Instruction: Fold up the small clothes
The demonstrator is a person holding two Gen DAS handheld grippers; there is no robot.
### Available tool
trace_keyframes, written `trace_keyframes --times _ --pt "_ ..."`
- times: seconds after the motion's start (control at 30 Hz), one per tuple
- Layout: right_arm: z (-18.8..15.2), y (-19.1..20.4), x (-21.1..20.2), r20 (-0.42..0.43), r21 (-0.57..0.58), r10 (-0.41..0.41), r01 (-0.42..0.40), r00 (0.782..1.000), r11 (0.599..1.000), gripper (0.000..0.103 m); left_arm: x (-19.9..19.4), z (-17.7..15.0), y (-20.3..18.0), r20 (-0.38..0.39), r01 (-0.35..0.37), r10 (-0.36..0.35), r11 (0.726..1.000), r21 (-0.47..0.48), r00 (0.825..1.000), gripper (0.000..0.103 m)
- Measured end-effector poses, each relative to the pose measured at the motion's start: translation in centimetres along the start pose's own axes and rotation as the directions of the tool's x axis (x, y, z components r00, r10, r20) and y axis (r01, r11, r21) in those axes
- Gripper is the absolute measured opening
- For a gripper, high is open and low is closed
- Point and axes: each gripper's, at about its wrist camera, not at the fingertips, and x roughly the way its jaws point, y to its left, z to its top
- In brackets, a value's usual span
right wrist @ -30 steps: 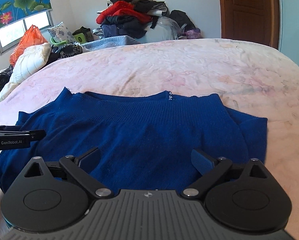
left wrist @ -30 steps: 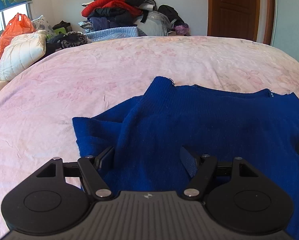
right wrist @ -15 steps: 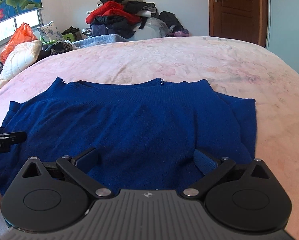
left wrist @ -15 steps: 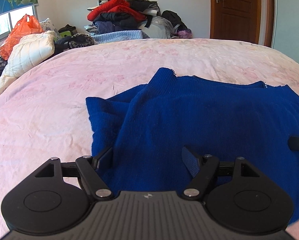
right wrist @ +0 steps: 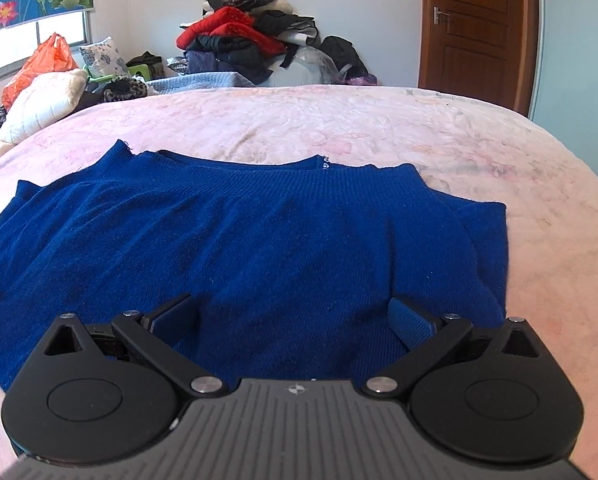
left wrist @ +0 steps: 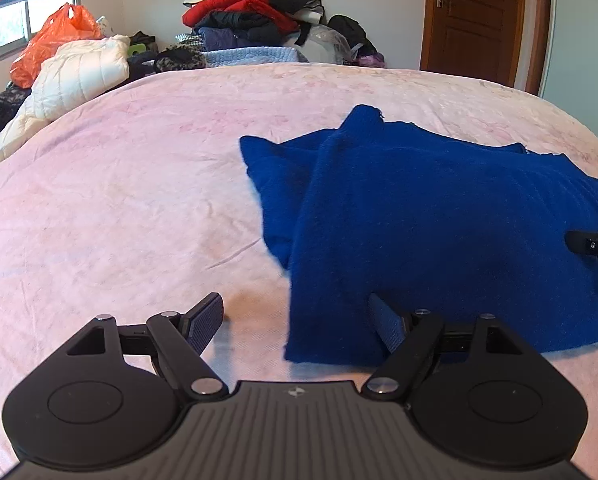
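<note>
A blue knit sweater (left wrist: 439, 216) lies flat on the pink bedspread (left wrist: 139, 184), its left sleeve folded in under the body. It also shows in the right wrist view (right wrist: 259, 232), neckline away from me. My left gripper (left wrist: 295, 320) is open and empty at the sweater's near left corner, its left finger over bare bedspread. My right gripper (right wrist: 291, 316) is open and empty over the sweater's near hem. The right gripper's tip (left wrist: 591, 244) shows at the right edge of the left wrist view.
A heap of clothes (left wrist: 255, 20) is stacked at the far side of the bed. A white quilted bundle (left wrist: 71, 76) and an orange plastic bag (left wrist: 55, 40) sit at the far left. A wooden door (left wrist: 475, 16) stands at the back right.
My left gripper has shifted left, off the sweater body to its left corner, so bare bedspread now shows between the fingers. My right gripper has barely moved. Both stayed open.
</note>
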Motion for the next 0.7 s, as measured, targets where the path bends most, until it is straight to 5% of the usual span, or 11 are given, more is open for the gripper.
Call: trace_keyframes --times 0.27,0.47,0.7 --pt "1.5 0.7 -2.2 0.015 0.047 0.078 -0.079 0.997 0.996 0.103 -0.4 0.5 -0.3 0.008 -0.041 0.041 0.999 0.006 0.999 0.079" --pt "2.1 4.6 -3.6 0.035 -0.136 0.083 -0.078 0.996 0.988 0.103 0.1 0.1 -0.4 -0.025 -0.047 0.046 0.999 -0.011 0.999 0.079" --pt "2.1 9.8 -4.6 0.094 -0.419 0.019 0.023 0.995 0.908 0.102 0.0 0.0 -0.1 -0.038 -0.040 0.039 0.999 -0.030 0.999 0.080"
